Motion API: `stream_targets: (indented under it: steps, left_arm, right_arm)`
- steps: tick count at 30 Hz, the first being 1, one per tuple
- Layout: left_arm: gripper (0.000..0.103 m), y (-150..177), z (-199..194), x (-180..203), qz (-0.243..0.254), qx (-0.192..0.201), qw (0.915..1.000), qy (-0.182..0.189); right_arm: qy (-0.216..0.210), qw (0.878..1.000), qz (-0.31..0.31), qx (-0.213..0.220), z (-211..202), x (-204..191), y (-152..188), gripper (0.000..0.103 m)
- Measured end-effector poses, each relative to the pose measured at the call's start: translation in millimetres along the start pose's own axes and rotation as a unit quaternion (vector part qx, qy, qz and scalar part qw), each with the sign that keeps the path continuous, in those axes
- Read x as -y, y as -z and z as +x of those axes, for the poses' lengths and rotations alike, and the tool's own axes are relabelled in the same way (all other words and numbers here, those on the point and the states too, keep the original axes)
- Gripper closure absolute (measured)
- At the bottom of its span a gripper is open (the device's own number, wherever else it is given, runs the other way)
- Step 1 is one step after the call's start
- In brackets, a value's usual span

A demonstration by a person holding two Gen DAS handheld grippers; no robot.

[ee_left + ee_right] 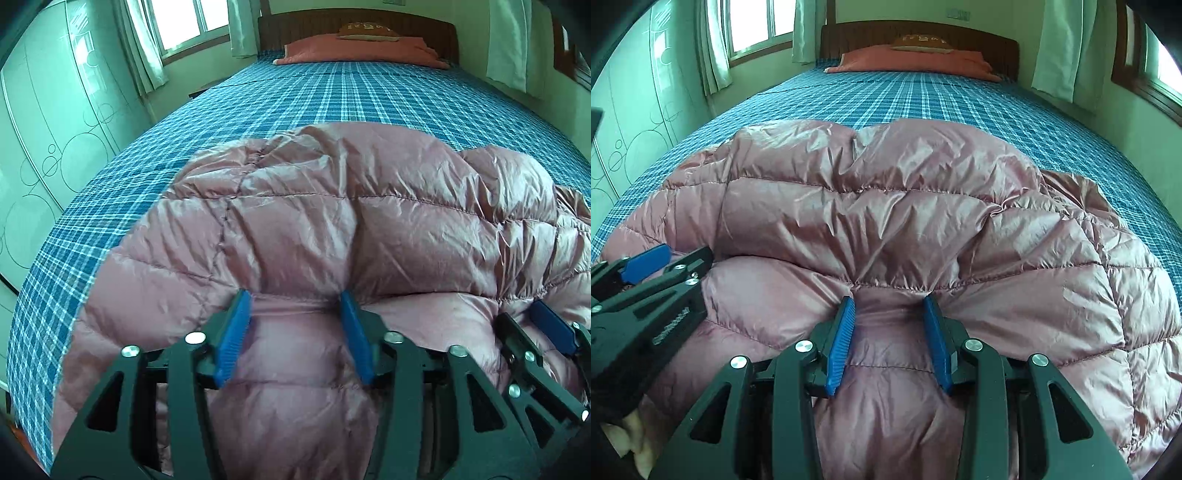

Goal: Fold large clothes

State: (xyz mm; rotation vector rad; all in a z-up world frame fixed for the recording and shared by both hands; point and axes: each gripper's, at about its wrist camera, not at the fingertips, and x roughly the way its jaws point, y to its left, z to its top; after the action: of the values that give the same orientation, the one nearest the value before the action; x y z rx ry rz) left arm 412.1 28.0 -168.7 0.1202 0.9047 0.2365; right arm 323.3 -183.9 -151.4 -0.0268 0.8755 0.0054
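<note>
Both my grippers, left (295,306) and right (889,308), half-closed, pinch the jacket (886,221) hem; slick puffy fabric may slip free mid-fold.

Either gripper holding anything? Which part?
Both pinch the pink jacket: left gripper and right gripper each have a bunch of its near folded edge between their fingers, side by side on the bed.
</note>
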Motion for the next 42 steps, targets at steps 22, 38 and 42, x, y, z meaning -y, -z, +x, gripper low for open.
stream_targets:
  steps: [22, 38, 42]
  left_arm:
    - [0.036, 21, -16, -146, -0.151, -0.033, 0.988, 0.002]
    - [0.033, 31, 20, -147, -0.236, -0.08, 0.942, 0.225]
    - [0.04, 29, 22, -141, -0.225, -0.08, 0.9427, 0.233]
  right_arm:
    - [0.01, 1.0, -0.004, 0.007, -7, -9, 4, 0.064]
    - [0.013, 1.0, -0.004, 0.009, -9, -13, 5, 0.064]
    - [0.014, 1.0, -0.004, 0.009, -9, -13, 5, 0.064]
